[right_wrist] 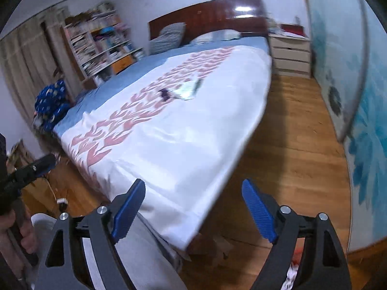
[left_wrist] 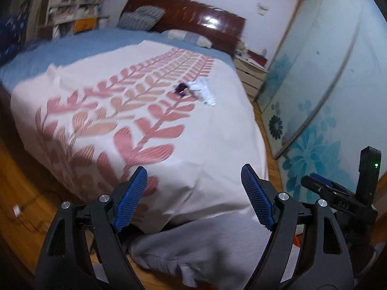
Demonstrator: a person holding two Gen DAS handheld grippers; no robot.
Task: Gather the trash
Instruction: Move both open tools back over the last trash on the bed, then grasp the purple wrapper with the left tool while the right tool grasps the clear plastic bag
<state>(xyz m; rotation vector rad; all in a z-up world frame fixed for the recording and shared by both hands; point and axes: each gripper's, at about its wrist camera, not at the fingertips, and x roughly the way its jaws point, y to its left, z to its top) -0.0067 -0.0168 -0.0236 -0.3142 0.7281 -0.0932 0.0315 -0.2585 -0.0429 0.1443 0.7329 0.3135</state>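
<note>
Two bits of trash lie on the bed's white, pink-leaf cover (left_wrist: 145,120): a small purple wrapper (left_wrist: 181,89) and, touching it on the right, a crumpled clear-white plastic wrapper (left_wrist: 203,91). The right wrist view shows the purple wrapper (right_wrist: 165,94) and the plastic wrapper (right_wrist: 187,89) mid-bed as well. My left gripper (left_wrist: 194,169) hovers open over the bed's near corner, far short of the trash, with nothing between its blue pads. My right gripper (right_wrist: 193,182) is open and empty too, above the bed's foot edge. Both views are motion-blurred.
A grey trouser leg (left_wrist: 193,249) is below the left gripper. Wooden floor (right_wrist: 290,145) runs between the bed and a sliding glass door with blue flowers (left_wrist: 326,96). A nightstand (right_wrist: 290,53), a full bookshelf (right_wrist: 101,41) and a dark headboard (left_wrist: 193,14) stand at the far end.
</note>
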